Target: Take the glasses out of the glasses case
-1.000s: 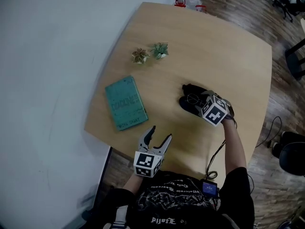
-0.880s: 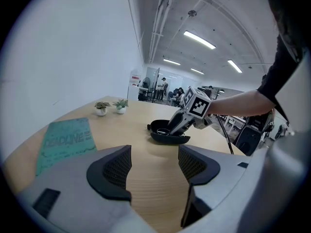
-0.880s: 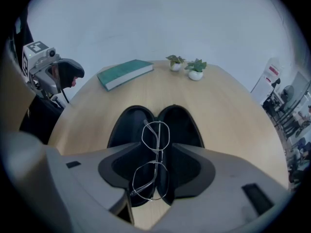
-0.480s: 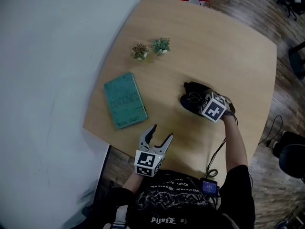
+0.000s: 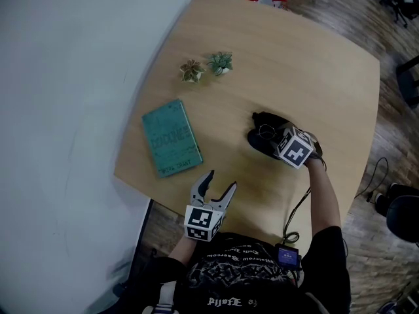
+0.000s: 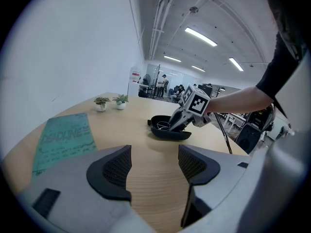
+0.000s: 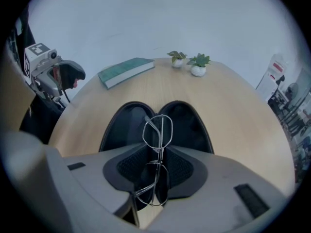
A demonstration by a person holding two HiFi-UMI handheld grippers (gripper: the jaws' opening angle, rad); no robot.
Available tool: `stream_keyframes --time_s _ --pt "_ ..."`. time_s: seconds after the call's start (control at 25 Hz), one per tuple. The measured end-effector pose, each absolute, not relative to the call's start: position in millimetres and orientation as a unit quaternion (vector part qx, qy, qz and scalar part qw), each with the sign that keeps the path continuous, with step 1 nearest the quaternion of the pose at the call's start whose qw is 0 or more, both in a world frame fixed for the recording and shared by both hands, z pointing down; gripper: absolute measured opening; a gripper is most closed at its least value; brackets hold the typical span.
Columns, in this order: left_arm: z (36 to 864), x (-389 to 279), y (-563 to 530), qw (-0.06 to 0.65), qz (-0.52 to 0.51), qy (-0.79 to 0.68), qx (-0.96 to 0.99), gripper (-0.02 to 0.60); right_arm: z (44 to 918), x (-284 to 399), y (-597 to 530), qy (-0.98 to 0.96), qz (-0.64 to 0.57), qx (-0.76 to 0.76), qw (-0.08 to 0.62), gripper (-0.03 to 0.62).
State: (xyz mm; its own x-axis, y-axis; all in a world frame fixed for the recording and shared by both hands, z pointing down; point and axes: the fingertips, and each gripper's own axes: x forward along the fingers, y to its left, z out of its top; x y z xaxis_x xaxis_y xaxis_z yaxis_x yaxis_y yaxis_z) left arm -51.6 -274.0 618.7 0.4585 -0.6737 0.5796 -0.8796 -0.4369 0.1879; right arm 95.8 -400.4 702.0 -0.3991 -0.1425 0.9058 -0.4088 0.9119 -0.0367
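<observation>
The black glasses case (image 7: 192, 127) lies open on the wooden table (image 5: 314, 77), also visible as the case (image 5: 260, 140) and the case (image 6: 165, 131). Thin wire-rimmed glasses (image 7: 160, 131) stand on edge over the case. My right gripper (image 7: 156, 171) points steeply down into it. Its jaws are closing, and the dark pads (image 7: 182, 171) squeeze the lower lens between them. In the head view the right gripper (image 5: 275, 141) sits under its marker cube (image 5: 294, 150). My left gripper (image 5: 215, 190) hovers open and empty at the table's near edge, away from the case, as the left gripper (image 6: 154, 166) view confirms.
A teal book (image 5: 171, 138) lies to the left of the case. Two small potted plants (image 5: 192, 71) (image 5: 220, 63) stand farther back. The table edge (image 5: 141, 188) runs just under my left gripper. A cable hangs from my right arm.
The head view shifted slightly at first. Both grippers have stayed where they were, and the case has not moved.
</observation>
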Motion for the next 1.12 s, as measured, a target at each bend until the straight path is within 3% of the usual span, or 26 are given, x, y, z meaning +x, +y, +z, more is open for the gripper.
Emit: stream_keyframes --time_s 1.12 --pt "606 -44 -273 0.232 0.199 -0.472 0.827 0.31 637 109 -394 -0.857 0.187 0.308 0.368 0.106"
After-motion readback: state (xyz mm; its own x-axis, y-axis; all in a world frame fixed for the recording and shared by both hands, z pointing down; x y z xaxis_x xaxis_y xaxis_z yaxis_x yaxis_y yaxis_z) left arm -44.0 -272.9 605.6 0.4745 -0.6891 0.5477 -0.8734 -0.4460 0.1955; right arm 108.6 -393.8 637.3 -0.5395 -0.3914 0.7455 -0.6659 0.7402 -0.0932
